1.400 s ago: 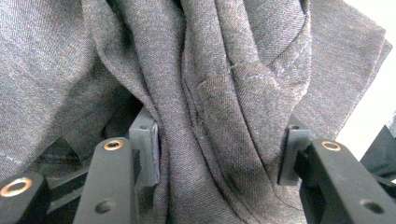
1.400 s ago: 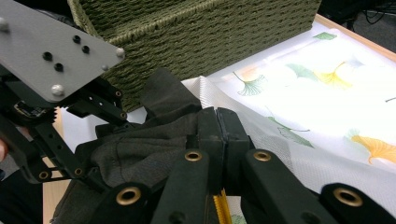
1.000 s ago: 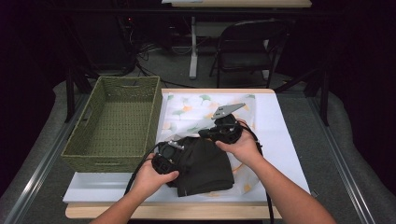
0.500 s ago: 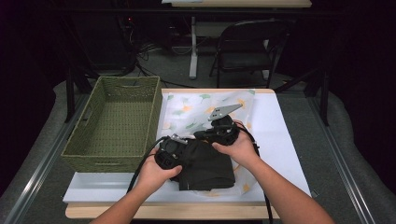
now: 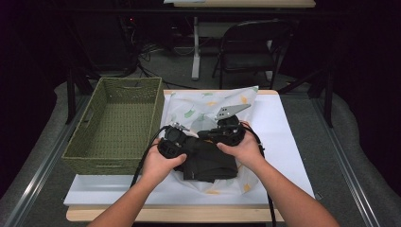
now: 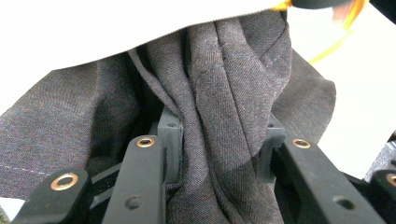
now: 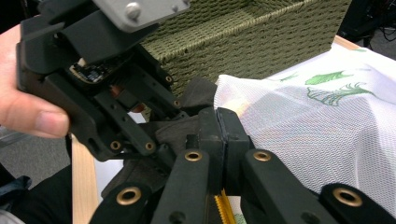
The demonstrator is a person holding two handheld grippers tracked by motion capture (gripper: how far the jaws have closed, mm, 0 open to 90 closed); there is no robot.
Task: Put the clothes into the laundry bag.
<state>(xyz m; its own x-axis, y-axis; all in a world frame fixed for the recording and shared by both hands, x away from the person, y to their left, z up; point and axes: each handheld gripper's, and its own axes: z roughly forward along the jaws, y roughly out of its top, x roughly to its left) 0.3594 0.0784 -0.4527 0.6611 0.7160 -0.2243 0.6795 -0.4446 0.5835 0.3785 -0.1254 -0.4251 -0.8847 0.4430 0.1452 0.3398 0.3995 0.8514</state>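
Both claws grip: left claw [image 6: 219,154] bunches the dark garment [image 5: 208,161], right claw [image 7: 219,135] pinches the mesh bag [image 7: 317,121]; bagging looks unfinished.

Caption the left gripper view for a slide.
Left gripper fingers pinch a bunched fold of dark garment against the white table.

Black tool [image 7: 219,135] jaws, brass rivets; grey three-cornered plate; bare forearms.

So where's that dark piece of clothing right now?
In the high view the dark garment lies mid-table on the white mesh bag, just right of the green basket, bunched between the left gripper and the right gripper.
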